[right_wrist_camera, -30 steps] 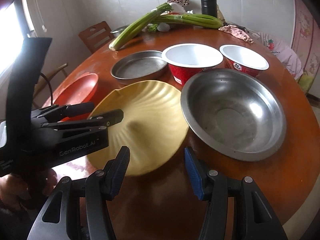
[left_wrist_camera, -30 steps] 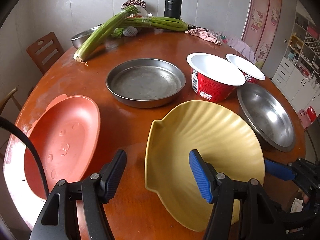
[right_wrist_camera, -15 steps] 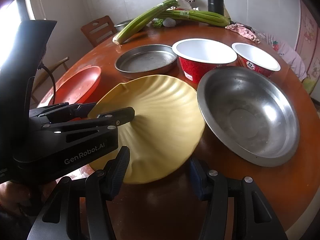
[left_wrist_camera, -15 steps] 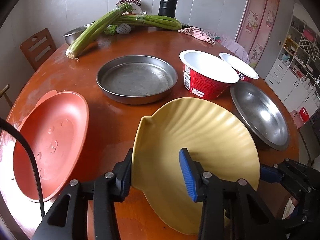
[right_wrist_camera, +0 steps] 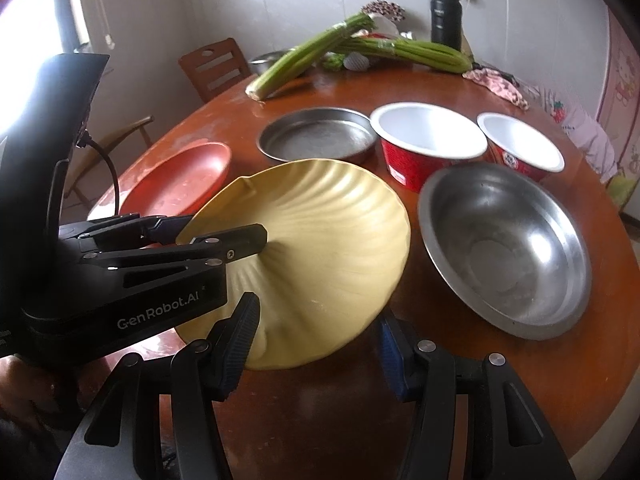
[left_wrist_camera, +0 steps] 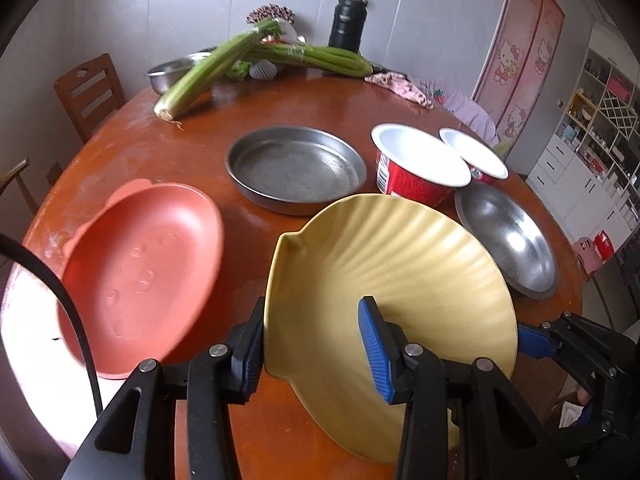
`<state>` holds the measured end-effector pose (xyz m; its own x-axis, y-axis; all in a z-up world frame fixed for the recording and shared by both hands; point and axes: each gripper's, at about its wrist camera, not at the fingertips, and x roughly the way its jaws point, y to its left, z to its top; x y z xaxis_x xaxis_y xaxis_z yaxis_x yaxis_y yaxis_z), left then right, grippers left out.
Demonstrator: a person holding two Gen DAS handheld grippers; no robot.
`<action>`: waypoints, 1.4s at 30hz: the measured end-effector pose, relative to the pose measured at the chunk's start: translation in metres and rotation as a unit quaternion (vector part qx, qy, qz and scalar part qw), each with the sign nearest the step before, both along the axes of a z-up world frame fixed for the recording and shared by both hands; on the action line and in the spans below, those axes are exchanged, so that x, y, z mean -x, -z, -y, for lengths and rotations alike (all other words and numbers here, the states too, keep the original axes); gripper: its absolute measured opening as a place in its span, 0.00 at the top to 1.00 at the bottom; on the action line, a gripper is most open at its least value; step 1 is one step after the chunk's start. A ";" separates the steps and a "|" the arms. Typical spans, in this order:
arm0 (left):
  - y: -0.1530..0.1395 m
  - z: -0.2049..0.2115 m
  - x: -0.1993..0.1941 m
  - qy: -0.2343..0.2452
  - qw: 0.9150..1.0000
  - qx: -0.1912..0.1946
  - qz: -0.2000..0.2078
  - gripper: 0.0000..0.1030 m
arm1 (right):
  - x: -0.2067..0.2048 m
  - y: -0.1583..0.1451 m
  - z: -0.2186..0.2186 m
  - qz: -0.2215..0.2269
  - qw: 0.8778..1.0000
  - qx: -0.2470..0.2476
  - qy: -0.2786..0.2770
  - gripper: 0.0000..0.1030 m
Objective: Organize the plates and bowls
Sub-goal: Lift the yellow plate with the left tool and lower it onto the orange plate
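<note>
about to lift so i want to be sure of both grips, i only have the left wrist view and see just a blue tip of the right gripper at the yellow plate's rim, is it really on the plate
Observer: It looks so. The right gripper straddles the near edge of the yellow plate, one finger on the ribbed upper face, the other tucked under the rim.
Operator: and my left one seen from that side
Observer: The jaws of the left gripper have just been closing with the plate between them. Its upper finger lies on the inner face, and the lower one passes under the notched corner.
</note>
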<state>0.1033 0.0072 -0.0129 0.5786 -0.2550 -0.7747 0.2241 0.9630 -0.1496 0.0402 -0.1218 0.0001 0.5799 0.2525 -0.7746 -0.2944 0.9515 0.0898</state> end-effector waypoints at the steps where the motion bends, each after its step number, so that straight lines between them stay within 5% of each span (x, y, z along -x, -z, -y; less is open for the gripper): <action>1: -0.003 -0.003 0.002 -0.003 1.000 0.000 0.004 0.57 | 0.001 -0.002 -0.003 0.002 1.000 -0.001 -0.004 0.44; 22: -0.040 -0.099 0.003 -0.083 0.995 -0.021 0.051 0.57 | -0.027 -0.030 -0.103 0.035 0.995 -0.007 -0.088 0.43; 42: -0.002 -0.145 -0.031 -0.105 0.994 -0.025 0.017 0.57 | -0.067 0.007 -0.158 -0.014 0.994 -0.001 -0.111 0.43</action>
